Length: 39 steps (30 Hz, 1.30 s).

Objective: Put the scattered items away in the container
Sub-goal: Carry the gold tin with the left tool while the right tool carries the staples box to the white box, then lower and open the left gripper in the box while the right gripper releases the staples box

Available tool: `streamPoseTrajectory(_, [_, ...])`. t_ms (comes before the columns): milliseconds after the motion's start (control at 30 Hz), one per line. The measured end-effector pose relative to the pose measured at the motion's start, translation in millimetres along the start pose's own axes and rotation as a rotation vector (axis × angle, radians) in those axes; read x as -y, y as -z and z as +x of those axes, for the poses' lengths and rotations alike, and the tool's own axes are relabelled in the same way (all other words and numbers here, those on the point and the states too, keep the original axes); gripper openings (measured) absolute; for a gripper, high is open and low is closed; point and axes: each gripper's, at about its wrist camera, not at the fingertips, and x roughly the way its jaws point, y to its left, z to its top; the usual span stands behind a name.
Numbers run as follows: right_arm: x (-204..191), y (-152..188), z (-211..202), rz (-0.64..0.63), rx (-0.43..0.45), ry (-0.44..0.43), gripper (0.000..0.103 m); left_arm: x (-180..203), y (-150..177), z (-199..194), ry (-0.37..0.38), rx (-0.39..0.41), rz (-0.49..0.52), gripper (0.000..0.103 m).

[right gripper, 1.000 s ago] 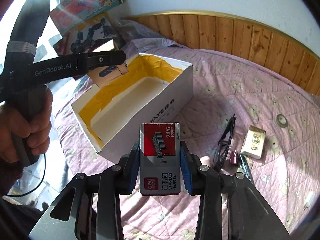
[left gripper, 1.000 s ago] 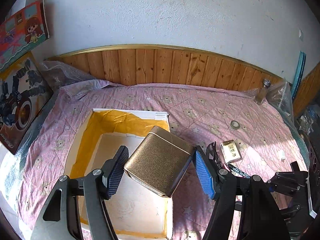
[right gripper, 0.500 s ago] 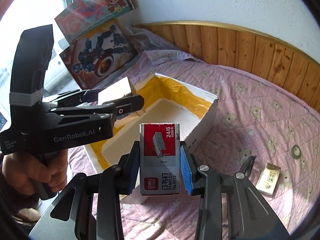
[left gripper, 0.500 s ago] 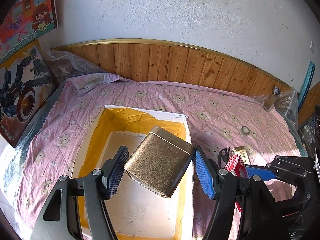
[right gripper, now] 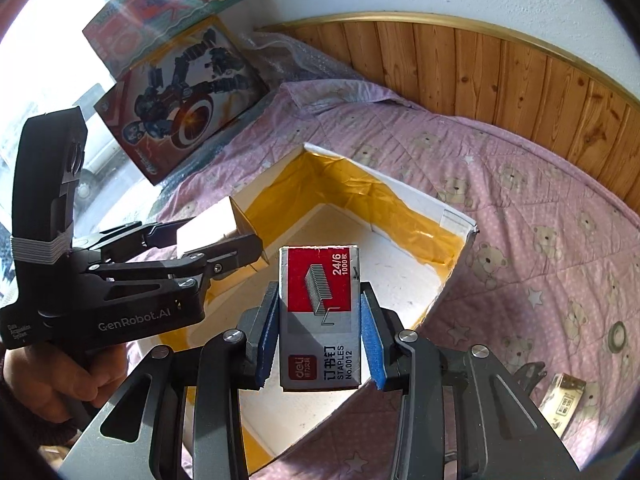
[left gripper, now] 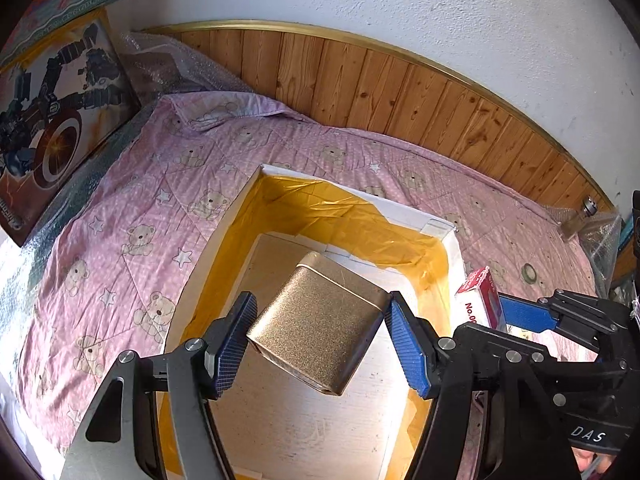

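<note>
My left gripper point(left gripper: 320, 338) is shut on a gold tin point(left gripper: 318, 324), held tilted above the open white box with yellow lining point(left gripper: 336, 216). From the right wrist, the same gripper point(right gripper: 224, 246) and its tin point(right gripper: 212, 230) hang over the box's left wall. My right gripper point(right gripper: 320, 336) is shut on a red and grey staples box point(right gripper: 320, 316), hovering over the near end of the container point(right gripper: 404, 204). That staples box point(left gripper: 480, 296) shows at the container's right rim in the left wrist view. Nothing lies on the container's floor where I can see it.
A pink bear-print quilt point(right gripper: 520, 208) covers the bed, with wood panelling behind. A small gold packet point(right gripper: 566, 398), a tape ring point(right gripper: 618, 330) and dark glasses point(right gripper: 530, 374) lie at right. Two toy boxes point(right gripper: 184, 100) lean at left. A small bottle point(left gripper: 578, 218) stands far right.
Both grippers have moved left and forward over the container, each keeping its grip. The loose items at right have slid toward the frame edge.
</note>
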Motion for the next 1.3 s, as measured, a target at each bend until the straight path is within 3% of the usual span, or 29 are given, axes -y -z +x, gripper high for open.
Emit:
streamPoseTrajectory(733, [37.5, -31.2, 56.0, 0.098, -0.102, 0.005, 0.039, -23.8, -29.4, 56.8, 0.028, -0.151, -0.062, 0.067])
streamPoseTrajectory(1067, [43.0, -38.7, 90.9, -0.005, -0.205, 0.132, 0.040, -20.4, -39.6, 101.1, 0.009, -0.232, -0.062, 0.067])
streamPoseTrajectory(1300, [36.2, -35.0, 117.8, -0.129, -0.275, 0.203, 0.041, -11.6, -40.1, 137.1, -0.034, -0.283, 0.004, 0.067])
